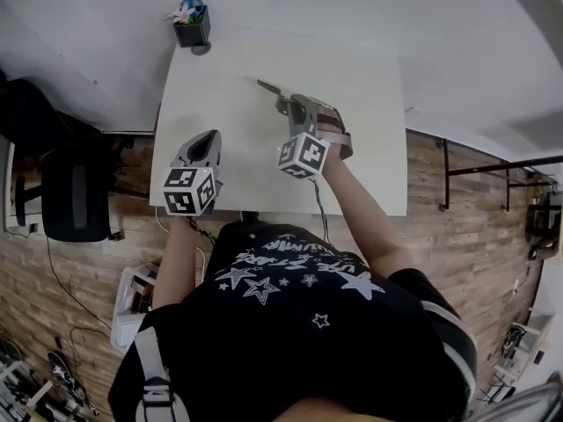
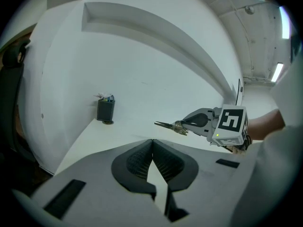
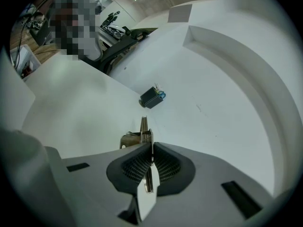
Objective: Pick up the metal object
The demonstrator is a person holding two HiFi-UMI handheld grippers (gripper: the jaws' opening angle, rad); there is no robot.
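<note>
A thin metal object [image 1: 268, 87] with a pointed tip sticks out ahead of my right gripper [image 1: 286, 102], which is shut on it over the white table [image 1: 369, 148]. In the right gripper view the metal object [image 3: 144, 126] runs between the closed pads of that gripper [image 3: 151, 145], its tip pointing at the far wall. The left gripper view shows the metal object [image 2: 170, 125] held level in the right gripper [image 2: 187, 123], above the tabletop. My left gripper [image 1: 208, 137] hovers over the table's near left part, its jaws [image 2: 152, 142] shut with nothing between them.
A small black holder [image 1: 192, 30] with coloured items stands at the table's far left corner, also seen as a black holder [image 2: 105, 110] near the wall and a black holder [image 3: 151, 97] ahead of the metal object. A dark chair [image 1: 75, 192] stands left of the table.
</note>
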